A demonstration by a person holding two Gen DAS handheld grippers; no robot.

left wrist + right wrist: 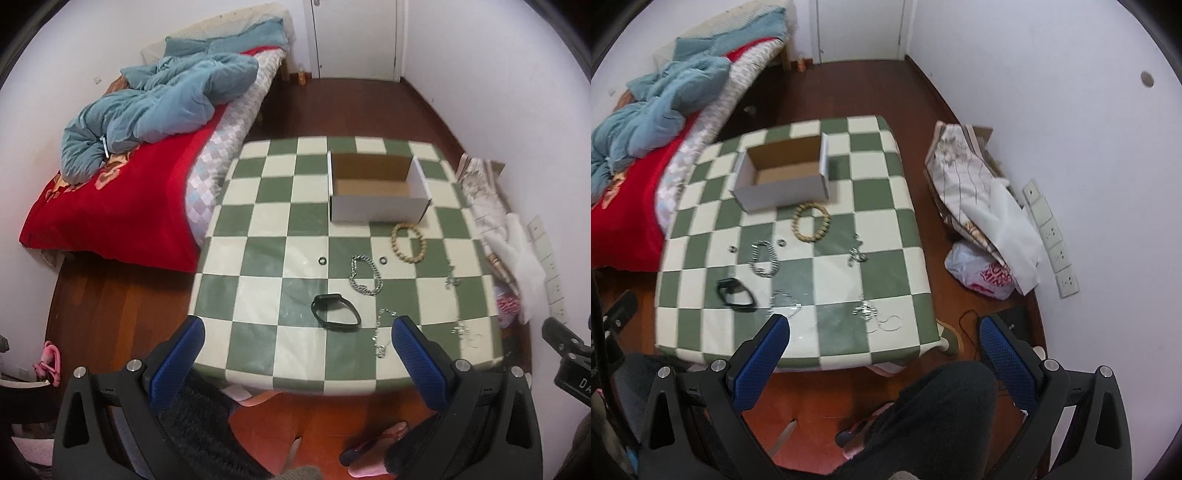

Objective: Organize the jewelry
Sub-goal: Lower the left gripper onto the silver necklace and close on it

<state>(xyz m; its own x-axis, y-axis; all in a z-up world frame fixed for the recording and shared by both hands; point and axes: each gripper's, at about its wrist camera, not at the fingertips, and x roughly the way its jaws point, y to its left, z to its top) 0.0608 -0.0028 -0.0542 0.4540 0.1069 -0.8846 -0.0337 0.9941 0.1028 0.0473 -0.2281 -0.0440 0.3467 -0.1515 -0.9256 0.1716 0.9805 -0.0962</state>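
Your left gripper (297, 332) and right gripper (884, 328) both hang spread wide with nothing between their blue pads, held above the near edge of the checkered table (258, 206). Ahead of the left one lie the black wristband (335, 313), the silver chain bracelet (365, 275) and the beaded bracelet (408, 242); the white cardboard box (376, 208) sits beyond them, uncovered.

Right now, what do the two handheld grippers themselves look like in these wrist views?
Both look alike. The left gripper has a black angular frame with triangular cut-outs, silver round bolt heads at the joints, and two fingers faced with blue, fine-textured pads. The right gripper shows the same black frame, silver bolts and blue-padded fingers. No cables or readable markings show on either.
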